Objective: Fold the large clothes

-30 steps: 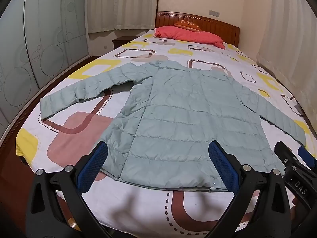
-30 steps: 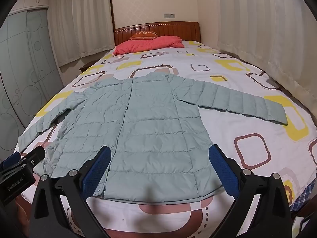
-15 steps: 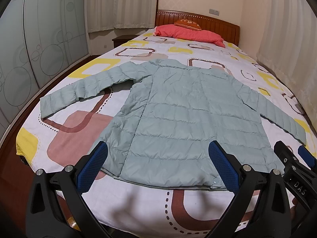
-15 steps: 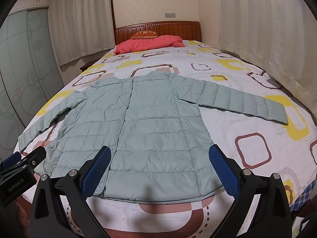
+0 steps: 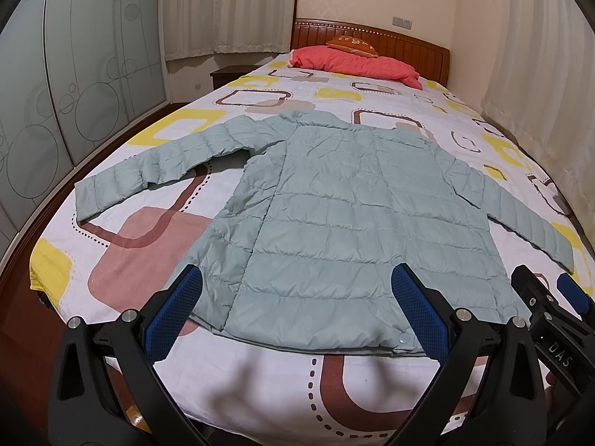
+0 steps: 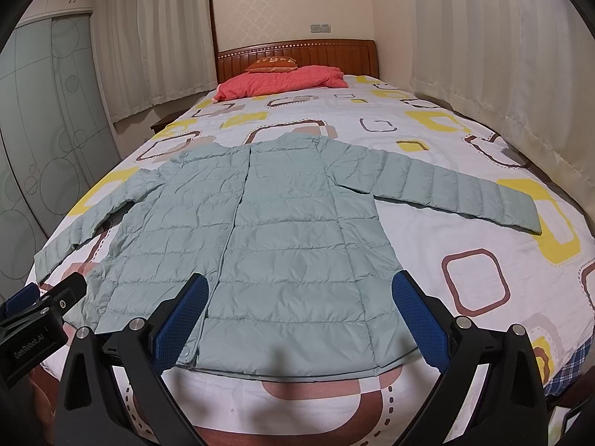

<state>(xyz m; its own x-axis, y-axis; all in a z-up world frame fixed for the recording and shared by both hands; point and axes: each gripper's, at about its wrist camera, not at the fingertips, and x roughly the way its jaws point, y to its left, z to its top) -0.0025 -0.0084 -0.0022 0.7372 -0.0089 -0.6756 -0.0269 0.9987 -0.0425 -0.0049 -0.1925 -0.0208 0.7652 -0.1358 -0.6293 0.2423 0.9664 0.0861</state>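
A pale green quilted jacket (image 5: pixel 353 215) lies flat on the bed with both sleeves spread out; it also shows in the right wrist view (image 6: pixel 267 230). Its hem faces me near the bed's foot. My left gripper (image 5: pixel 297 308) is open and empty, hovering above the hem on the jacket's left half. My right gripper (image 6: pixel 297 312) is open and empty, hovering above the hem on the right half. The right gripper also shows at the right edge of the left wrist view (image 5: pixel 550 319), and the left gripper at the left edge of the right wrist view (image 6: pixel 33 319).
The bed (image 5: pixel 111 260) has a white sheet with yellow and brown squares. A red pillow (image 5: pixel 353 63) and wooden headboard (image 6: pixel 297 52) are at the far end. Glass wardrobe doors (image 5: pixel 55 93) stand left, curtains (image 6: pixel 502 74) right.
Both grippers have pulled back slightly and risen, so the jacket sits a little farther away in both views. Both stay open. The jacket has not moved.
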